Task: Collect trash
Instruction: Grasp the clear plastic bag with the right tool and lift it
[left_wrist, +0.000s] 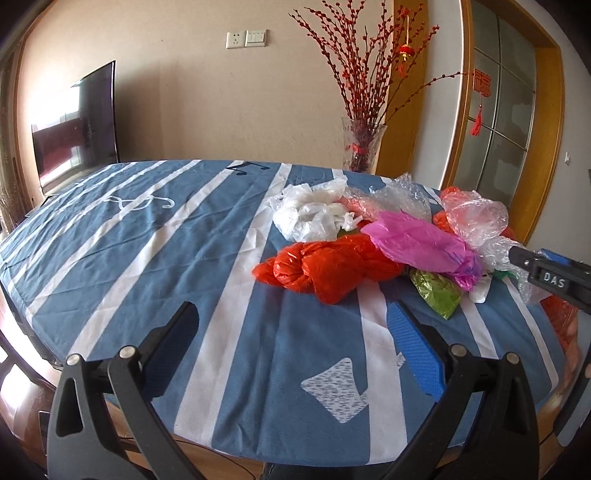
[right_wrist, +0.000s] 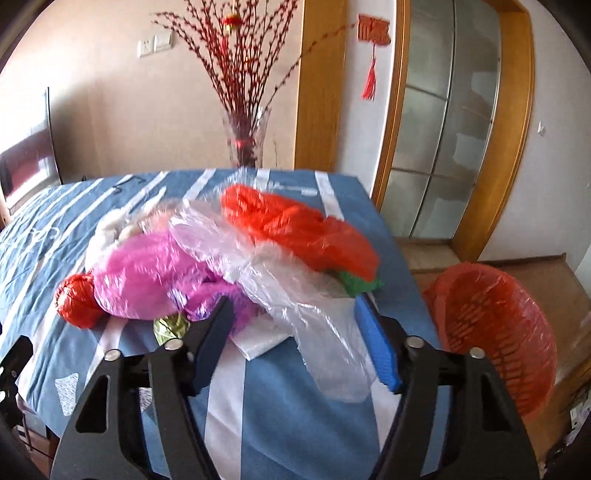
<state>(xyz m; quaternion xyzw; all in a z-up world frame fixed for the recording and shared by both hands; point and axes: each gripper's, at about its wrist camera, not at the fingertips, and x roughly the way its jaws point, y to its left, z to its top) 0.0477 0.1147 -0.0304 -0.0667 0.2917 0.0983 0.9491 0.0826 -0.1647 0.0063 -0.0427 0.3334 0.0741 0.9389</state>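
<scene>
Heap of crumpled plastic bags (left_wrist: 373, 236) on the striped tabletop (left_wrist: 147, 251). Left gripper (left_wrist: 295, 325) jaws open, nothing between. Right gripper (right_wrist: 295, 314) jaws apart around a clear bag (right_wrist: 295, 295), pads not pressing. Red basket (right_wrist: 495, 332) beside the tabletop.

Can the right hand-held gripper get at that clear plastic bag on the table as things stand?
Probably yes. The clear plastic bag lies on top at the near edge of the pile, already between the open fingers of the right hand-held gripper, with nothing over it. Whether the pads touch it yet is unclear.
</scene>
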